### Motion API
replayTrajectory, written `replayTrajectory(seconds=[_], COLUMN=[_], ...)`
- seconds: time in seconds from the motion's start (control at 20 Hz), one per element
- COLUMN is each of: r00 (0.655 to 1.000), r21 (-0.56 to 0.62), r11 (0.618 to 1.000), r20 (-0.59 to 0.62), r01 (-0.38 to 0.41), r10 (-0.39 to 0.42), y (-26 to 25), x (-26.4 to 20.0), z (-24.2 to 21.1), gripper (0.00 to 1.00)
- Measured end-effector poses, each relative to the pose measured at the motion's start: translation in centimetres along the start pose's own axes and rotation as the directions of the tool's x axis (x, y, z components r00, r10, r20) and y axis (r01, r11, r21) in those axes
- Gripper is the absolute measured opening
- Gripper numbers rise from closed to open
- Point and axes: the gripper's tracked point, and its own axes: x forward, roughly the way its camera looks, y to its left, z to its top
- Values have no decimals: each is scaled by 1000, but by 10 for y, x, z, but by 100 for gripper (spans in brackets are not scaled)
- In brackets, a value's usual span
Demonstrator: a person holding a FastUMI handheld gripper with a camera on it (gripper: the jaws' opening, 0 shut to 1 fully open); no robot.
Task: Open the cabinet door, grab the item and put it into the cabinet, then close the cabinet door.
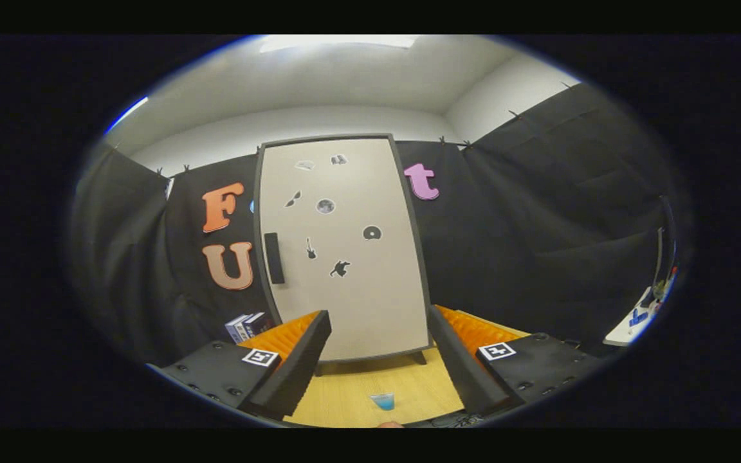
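The tongs (380, 360) stand wide apart with nothing between their 2 fingers (293, 366), held above the wooden desk (351, 392). A small blue item (383, 401) lies on the desk between the fingers, close in and apart from both. Beyond them the beige cabinet (357, 289) stands upright at the desk's far side, its door shut, a dark handle (274, 258) on its left side and several small stickers (325, 206) across the front. Some books (246, 326) stand left of the cabinet's foot.

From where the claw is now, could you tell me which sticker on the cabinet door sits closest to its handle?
The small guitar-shaped sticker, just right of the black handle; the others lie farther across or up the door. The claw is open.
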Motion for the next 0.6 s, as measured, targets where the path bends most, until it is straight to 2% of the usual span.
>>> replayTrajectory(seconds=[0.2, 0.6], r00=[1000, 987], r21=[-24, -59], r11=[999, 986], r20=[-12, -39], r01=[-29, -158], r10=[29, 156], y=[32, 149], x=[41, 123], z=[5, 23], gripper=[97, 97])
